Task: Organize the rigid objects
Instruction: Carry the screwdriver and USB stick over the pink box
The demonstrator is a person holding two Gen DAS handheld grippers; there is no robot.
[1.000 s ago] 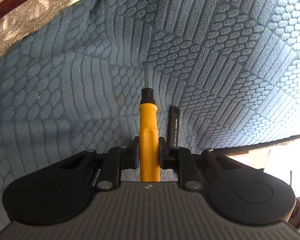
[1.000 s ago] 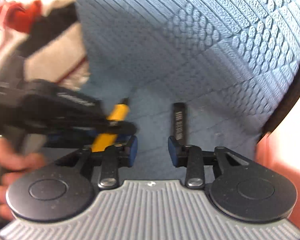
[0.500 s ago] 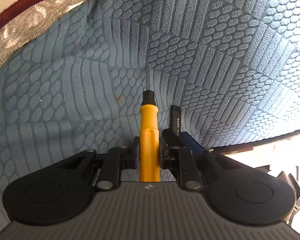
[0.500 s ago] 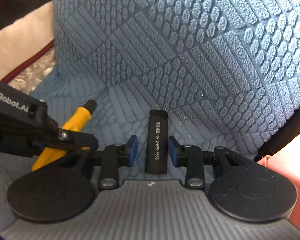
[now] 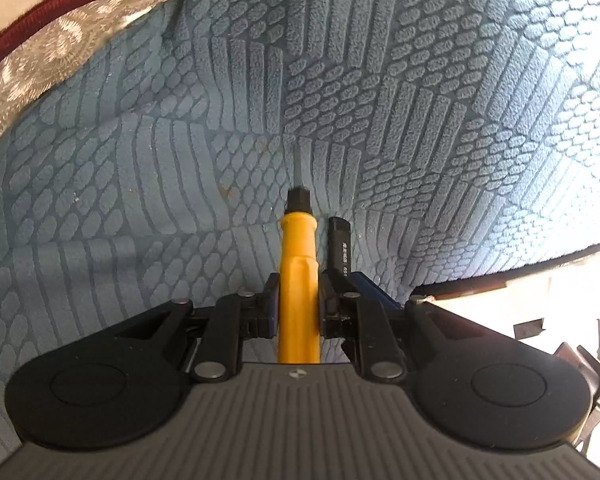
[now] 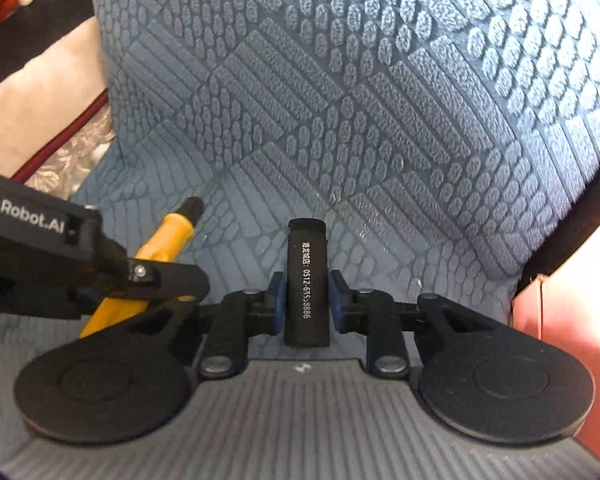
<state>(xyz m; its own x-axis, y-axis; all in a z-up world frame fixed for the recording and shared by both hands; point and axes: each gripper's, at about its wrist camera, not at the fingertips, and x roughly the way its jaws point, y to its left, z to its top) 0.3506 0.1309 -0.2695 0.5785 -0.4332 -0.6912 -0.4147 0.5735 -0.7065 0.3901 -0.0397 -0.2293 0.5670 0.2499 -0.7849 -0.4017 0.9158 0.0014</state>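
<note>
A blue textured cushion (image 6: 379, 100) is filling the background ahead of both claws, with a beige, red-piped fabric (image 5: 40, 20) lying off to the upper left of the left claw.

The left gripper (image 5: 298, 308) is clamping the yellow-handled screwdriver (image 5: 299, 264) between its pads, the black collar and thin shaft pointing straight ahead, just as it was a second ago. The right gripper (image 6: 307, 304) is the one that has changed: a second ago its jaws were standing apart with the black cylinder (image 6: 307, 280) lying ahead on the cushion; now the pads are pressing on the cylinder's sides, so it is gripping it. Judging from this, both rigid things are in hand and ready to be carried to wherever they belong.

Seen from the left claw, the cylinder is sitting just right of the screwdriver.

White print is running along the cylinder: some Chinese characters, then "0512-6855886", roughly. The left gripper's body, seen from the right, is showing "enRobot.AI".
</note>
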